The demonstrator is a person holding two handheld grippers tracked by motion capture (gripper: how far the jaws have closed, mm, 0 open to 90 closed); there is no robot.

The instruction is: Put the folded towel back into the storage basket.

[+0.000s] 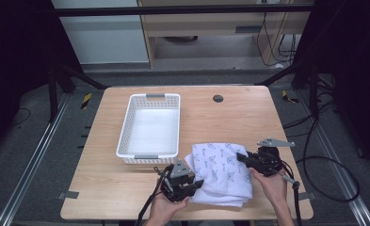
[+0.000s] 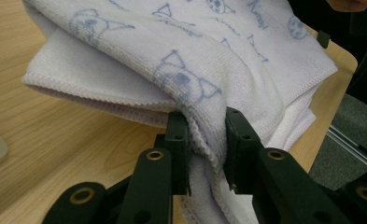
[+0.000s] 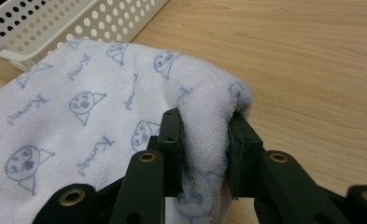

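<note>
High view shows the folded white terry towel printed with blue cat faces (image 1: 220, 172) on the pale wooden table (image 1: 102, 188) beside the white perforated plastic basket (image 1: 149, 125), left gripper (image 1: 192, 185) and right gripper (image 1: 243, 157) jaws pinching opposite edges, likely so it lifts still folded.

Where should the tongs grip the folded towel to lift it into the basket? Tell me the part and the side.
Grip the folded towel at two opposite thick edges, coming in from each side. The left tongs pinch the near-left bunched edge; the right tongs pinch the rounded far-right corner. Pinching the whole stack probably keeps the folds together on the way to the basket.
</note>
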